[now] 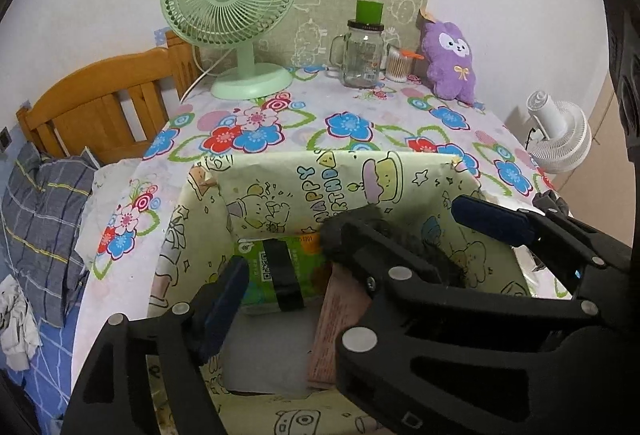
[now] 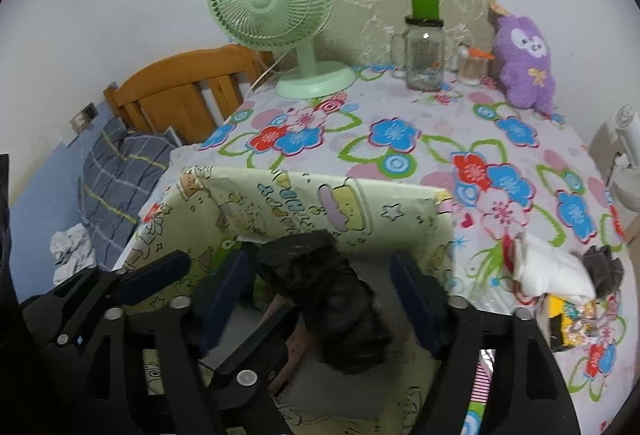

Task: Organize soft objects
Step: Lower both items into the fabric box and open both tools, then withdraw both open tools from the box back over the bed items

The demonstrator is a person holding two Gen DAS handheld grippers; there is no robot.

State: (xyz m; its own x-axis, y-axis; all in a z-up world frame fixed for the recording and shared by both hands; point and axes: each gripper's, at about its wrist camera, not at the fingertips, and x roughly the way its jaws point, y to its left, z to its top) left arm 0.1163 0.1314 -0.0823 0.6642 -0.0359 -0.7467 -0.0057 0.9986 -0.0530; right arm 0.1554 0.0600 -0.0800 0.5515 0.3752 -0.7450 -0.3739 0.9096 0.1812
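Note:
A pale yellow cartoon-print box stands open at the near end of the table. Inside lie a green packet and a pinkish packet. Both grippers hang over the box. My left gripper is open and empty. My right gripper is open around a dark furry soft thing that lies between its fingers, in the box; the same dark thing shows in the left view. A purple plush toy stands at the far right of the table.
A green desk fan, a glass mug jar and a swab pot stand at the back. A white soft item and small packets lie right of the box. A bed lies left.

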